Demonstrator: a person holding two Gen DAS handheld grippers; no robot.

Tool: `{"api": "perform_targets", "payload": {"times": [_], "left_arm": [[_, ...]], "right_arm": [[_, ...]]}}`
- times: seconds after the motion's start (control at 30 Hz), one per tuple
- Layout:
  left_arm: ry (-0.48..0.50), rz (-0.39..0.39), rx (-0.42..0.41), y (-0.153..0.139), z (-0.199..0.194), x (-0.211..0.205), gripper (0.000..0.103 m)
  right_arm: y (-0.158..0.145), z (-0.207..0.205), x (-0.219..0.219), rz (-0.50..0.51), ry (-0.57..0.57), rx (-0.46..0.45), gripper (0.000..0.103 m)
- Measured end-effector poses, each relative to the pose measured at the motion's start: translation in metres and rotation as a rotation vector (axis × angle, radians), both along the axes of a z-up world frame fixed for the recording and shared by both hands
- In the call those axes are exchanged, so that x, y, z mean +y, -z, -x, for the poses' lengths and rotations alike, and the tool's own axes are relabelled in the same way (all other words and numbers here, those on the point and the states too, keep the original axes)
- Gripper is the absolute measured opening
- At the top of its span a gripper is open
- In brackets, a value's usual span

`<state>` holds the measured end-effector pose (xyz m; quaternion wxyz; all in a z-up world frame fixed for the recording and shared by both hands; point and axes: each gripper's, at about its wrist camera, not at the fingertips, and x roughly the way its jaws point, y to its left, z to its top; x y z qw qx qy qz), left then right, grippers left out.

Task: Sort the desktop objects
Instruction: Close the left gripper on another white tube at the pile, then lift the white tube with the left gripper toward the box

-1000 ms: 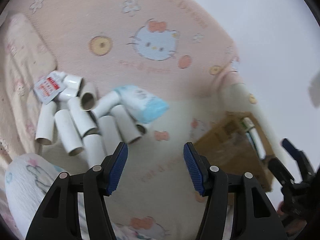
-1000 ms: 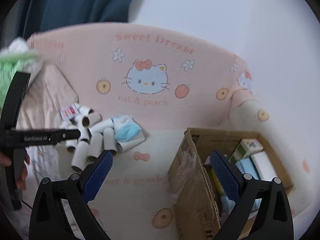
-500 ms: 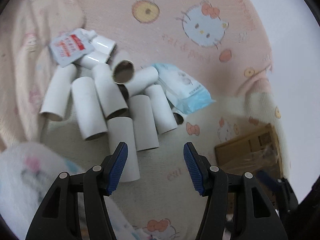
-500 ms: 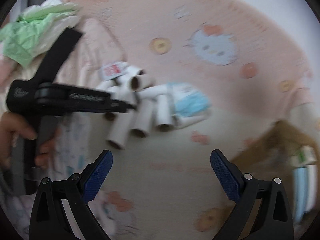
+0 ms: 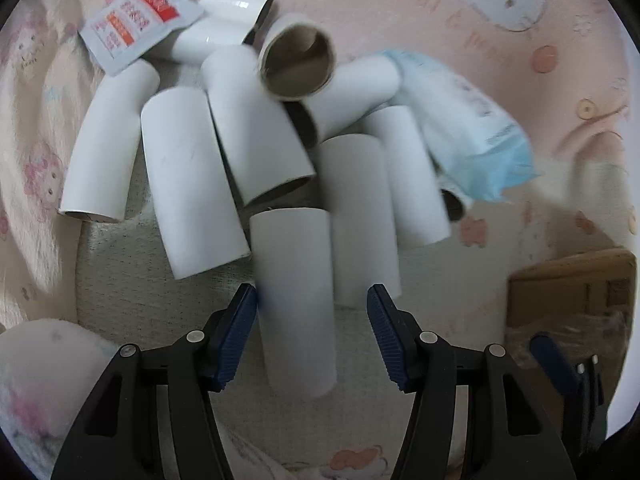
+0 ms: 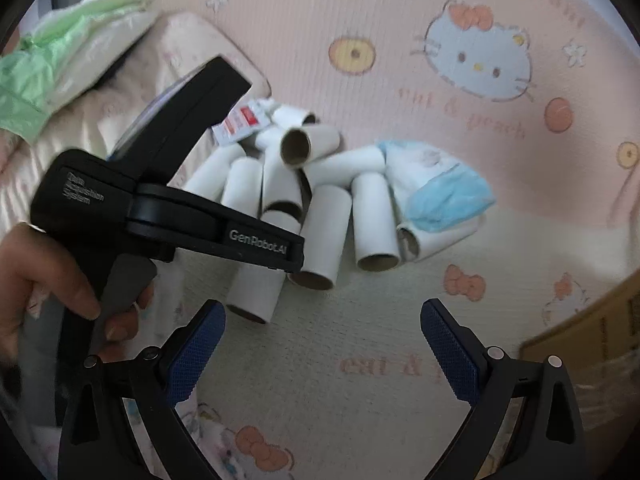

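Both grippers have dropped toward the cardboard tubes point(image 5: 224, 128), left gripper point(image 5: 312, 316) gaping astride the nearest tube point(image 5: 294, 300), right gripper point(image 6: 322, 332) gaping empty, cardboard box point(image 5: 576, 284) cut off.

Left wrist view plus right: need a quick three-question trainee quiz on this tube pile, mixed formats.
1. True or false: the left claw is clamped on the nearest cardboard tube.
2. What lies against the pile on the side nearer the cardboard box? A) tissue pack B) scissors C) mug
3. Fill in: the small red-and-white item at the pile's far end is a ____.

Key: 1 false, the pads straddle the tube, open. 2 A. 3 sachet.
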<state>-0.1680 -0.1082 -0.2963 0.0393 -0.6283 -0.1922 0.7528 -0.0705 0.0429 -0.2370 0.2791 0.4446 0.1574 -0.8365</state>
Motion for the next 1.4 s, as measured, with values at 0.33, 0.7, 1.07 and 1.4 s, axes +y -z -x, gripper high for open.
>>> {"api": "perform_targets", "payload": {"times": [0.33,0.7,1.07,1.4], "left_arm": [[-0.034,-0.062,-0.013,0.006,-0.006,-0.013,0.045],[0.039,-0.133,0.012,0.002,-0.014,0.002,0.045],[0.118,-0.269,0.05,0.001,-0.026,0.026,0.044],[0.194,-0.425,-0.007,0.02,-0.041,0.059,0.039]], "right_arm": [[0.042,0.032,0.007,0.142,0.104,-0.228,0.097],[0.063,0.03,0.016,0.229,0.102,-0.392,0.06],[0.065,0.014,0.04,0.233,0.123,-0.409,0.044],[0.065,-0.002,0.08,0.223,0.228,-0.455,0.042]]}}
